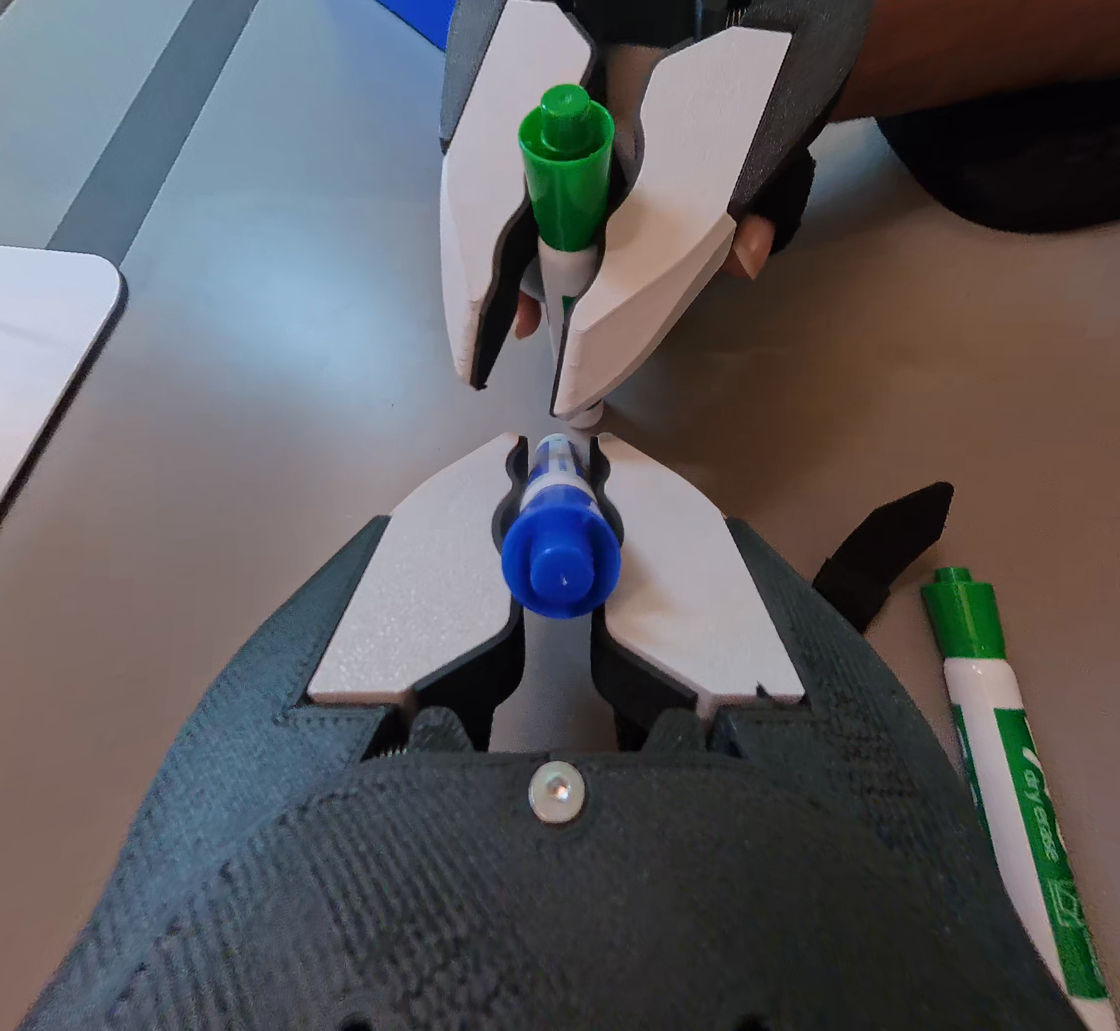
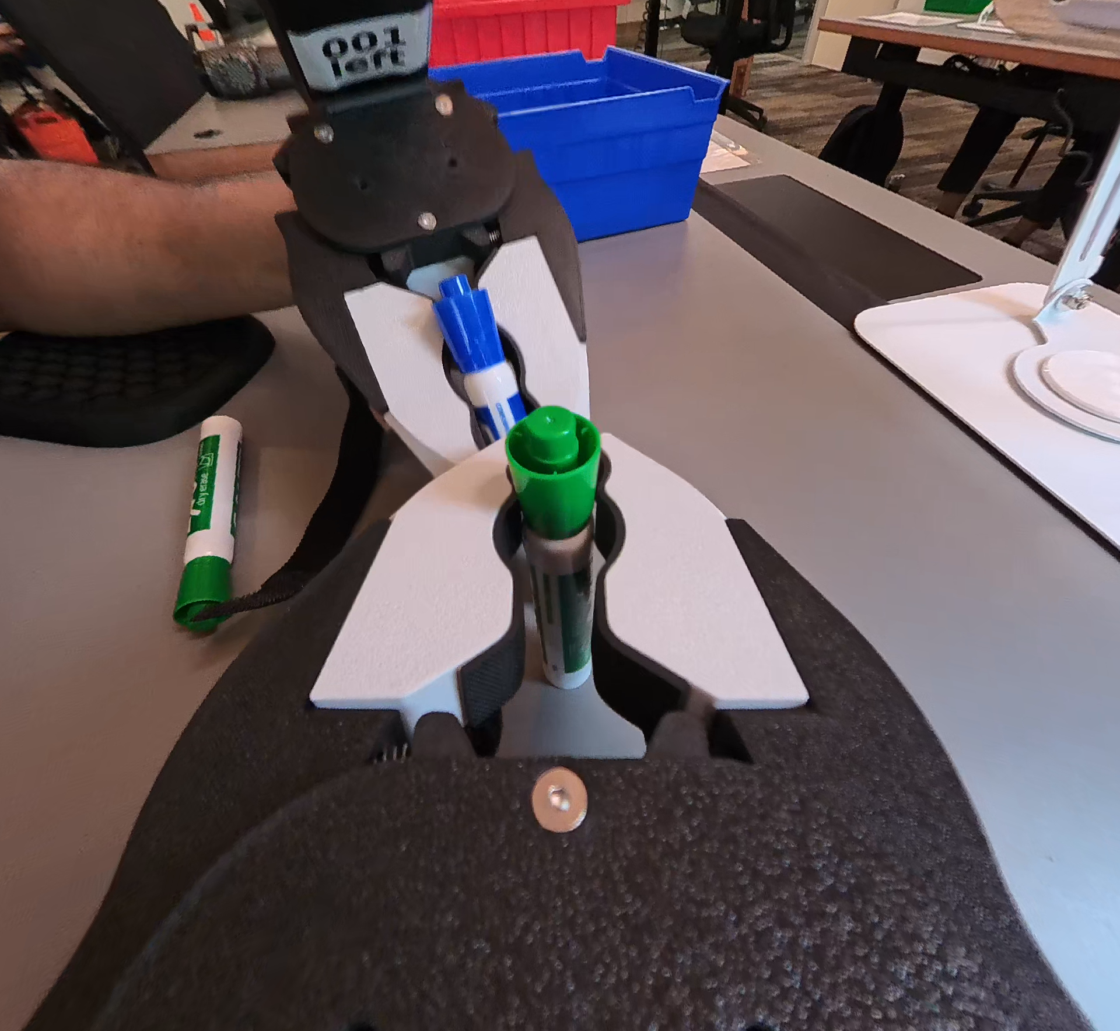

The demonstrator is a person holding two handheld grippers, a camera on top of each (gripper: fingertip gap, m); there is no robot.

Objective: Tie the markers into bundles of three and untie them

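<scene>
The blue marker [image 1: 560,523] stands tilted in the notch between the left gripper's [image 1: 554,444] white fingers [image 1: 436,572], cap up toward the camera, barrel running down to the table [image 1: 254,335]. The jaws are nearly together, clamped on its barrel. Facing it, the right gripper [image 2: 554,456] clamps a green marker [image 2: 554,511] the same way: cap up, barrel passing down through the notch, jaws closed on it just under the cap. The two grippers meet tip to tip, and the lower ends of both markers come close together at the table; contact between them cannot be told. A second green marker [image 1: 1018,784] lies flat on the table beside the left gripper, free of both, with a black strap [image 1: 879,547] near its cap. Behind stands a blue bin [image 2: 612,154]; nothing shows inside it. A red bin [image 2: 533,20] sits farther back, its contents hidden.
</scene>
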